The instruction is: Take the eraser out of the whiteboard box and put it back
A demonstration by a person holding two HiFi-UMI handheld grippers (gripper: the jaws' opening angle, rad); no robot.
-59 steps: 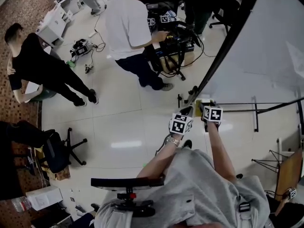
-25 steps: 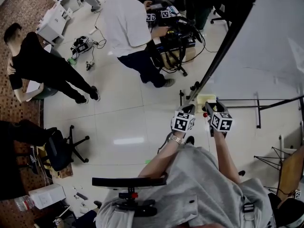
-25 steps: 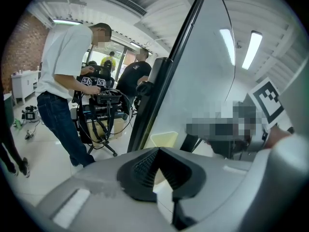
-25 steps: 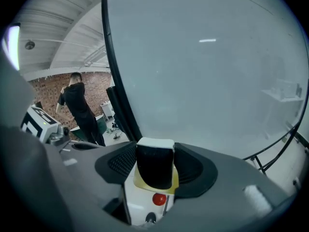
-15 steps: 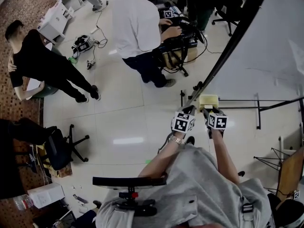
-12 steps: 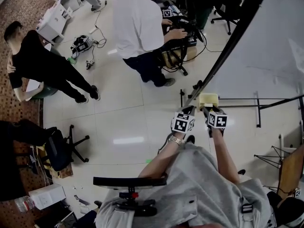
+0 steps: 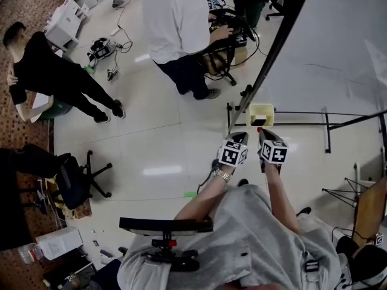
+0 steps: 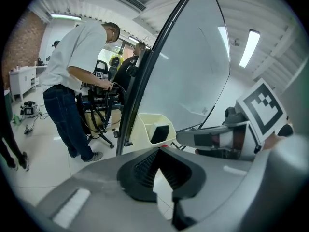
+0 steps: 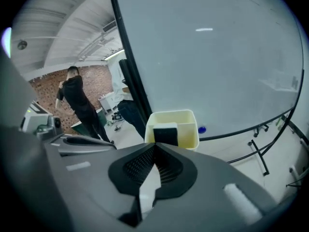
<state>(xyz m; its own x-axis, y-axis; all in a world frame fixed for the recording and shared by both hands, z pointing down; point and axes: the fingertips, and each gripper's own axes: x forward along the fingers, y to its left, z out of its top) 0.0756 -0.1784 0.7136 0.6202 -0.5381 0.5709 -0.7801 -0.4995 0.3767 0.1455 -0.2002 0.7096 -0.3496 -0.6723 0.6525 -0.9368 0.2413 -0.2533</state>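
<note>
The eraser [image 9: 165, 133] stands upright inside the cream box [image 9: 188, 127] at the whiteboard [image 9: 217, 57] edge. The right gripper [image 9: 155, 148] has its jaws closed together on nothing, and the eraser sits just past their tips at 12 o'clock. The left gripper [image 8: 159, 150] also has its jaws closed and empty. From it the box is near at 12 o'clock and the right gripper at 3 o'clock.

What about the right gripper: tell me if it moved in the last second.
Yes. In the head view the right gripper has drawn back from the yellow box, toward the person.
</note>
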